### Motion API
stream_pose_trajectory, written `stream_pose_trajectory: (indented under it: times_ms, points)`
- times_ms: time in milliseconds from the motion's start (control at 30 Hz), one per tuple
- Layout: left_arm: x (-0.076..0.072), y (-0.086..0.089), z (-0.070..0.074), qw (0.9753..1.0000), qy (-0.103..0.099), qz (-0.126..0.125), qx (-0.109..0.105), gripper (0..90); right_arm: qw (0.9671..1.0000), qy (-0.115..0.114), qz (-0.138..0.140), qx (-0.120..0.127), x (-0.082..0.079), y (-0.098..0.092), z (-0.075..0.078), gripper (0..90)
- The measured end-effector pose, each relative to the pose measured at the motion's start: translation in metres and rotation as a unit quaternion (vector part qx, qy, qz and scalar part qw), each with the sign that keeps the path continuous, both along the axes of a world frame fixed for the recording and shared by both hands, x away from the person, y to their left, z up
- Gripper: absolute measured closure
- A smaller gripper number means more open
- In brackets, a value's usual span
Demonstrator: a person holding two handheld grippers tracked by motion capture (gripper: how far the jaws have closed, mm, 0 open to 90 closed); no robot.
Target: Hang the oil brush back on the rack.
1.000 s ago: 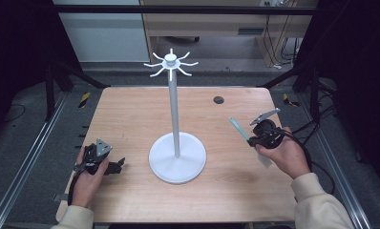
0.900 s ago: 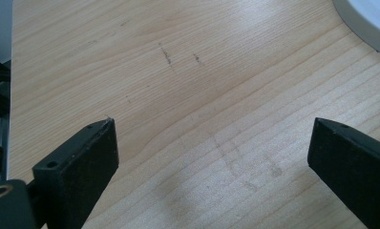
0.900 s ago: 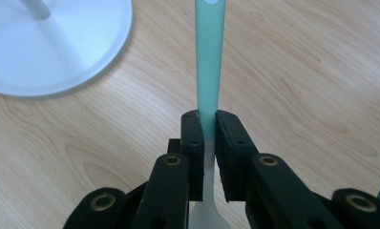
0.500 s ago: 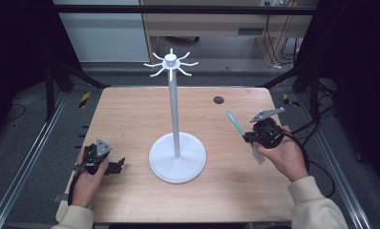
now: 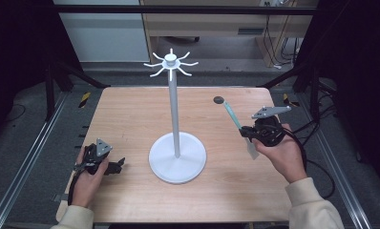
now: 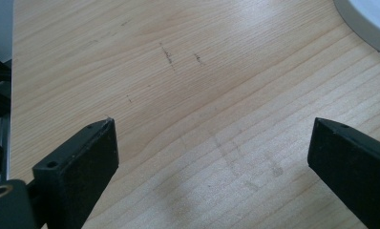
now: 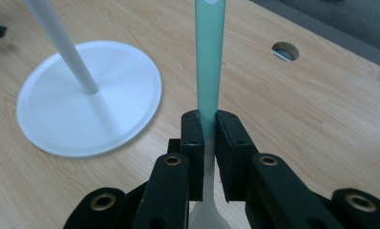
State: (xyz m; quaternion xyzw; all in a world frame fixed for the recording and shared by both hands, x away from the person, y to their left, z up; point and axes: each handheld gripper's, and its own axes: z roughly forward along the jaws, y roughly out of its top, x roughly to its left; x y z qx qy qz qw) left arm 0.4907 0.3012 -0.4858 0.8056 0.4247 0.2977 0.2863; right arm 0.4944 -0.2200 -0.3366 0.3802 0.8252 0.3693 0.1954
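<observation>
Teal-handled utensil (image 7: 210,71) clamped in right hand-held gripper (image 7: 208,138)

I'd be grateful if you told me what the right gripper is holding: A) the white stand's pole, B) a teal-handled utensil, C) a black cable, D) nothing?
B: in the right gripper view the right gripper is shut on the teal-handled utensil, well apart from the white stand.

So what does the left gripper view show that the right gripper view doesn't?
Left gripper view alone: two wide-apart black jaws with bare wood between them.

Right gripper view alone: jaws clamped on a slim green-and-white plastic utensil, the white stand's pole, and a round hole in the tabletop.

Both: the light wooden table and the stand's round white base.
</observation>
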Motion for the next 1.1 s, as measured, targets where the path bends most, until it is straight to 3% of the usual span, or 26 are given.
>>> stream_pose_trajectory:
  times_ms: [367,1100]
  points:
    - [0.000,0.000,0.000,1.0000,0.000,0.000,0.000,2.8,0.9982,-0.040,0.008,0.044,-0.006,0.012,0.017,82.2]
    - [0.000,0.000,0.000,1.0000,0.000,0.000,0.000,2.7,0.9937,-0.066,0.035,0.083,-0.011,0.032,0.034,82.2]
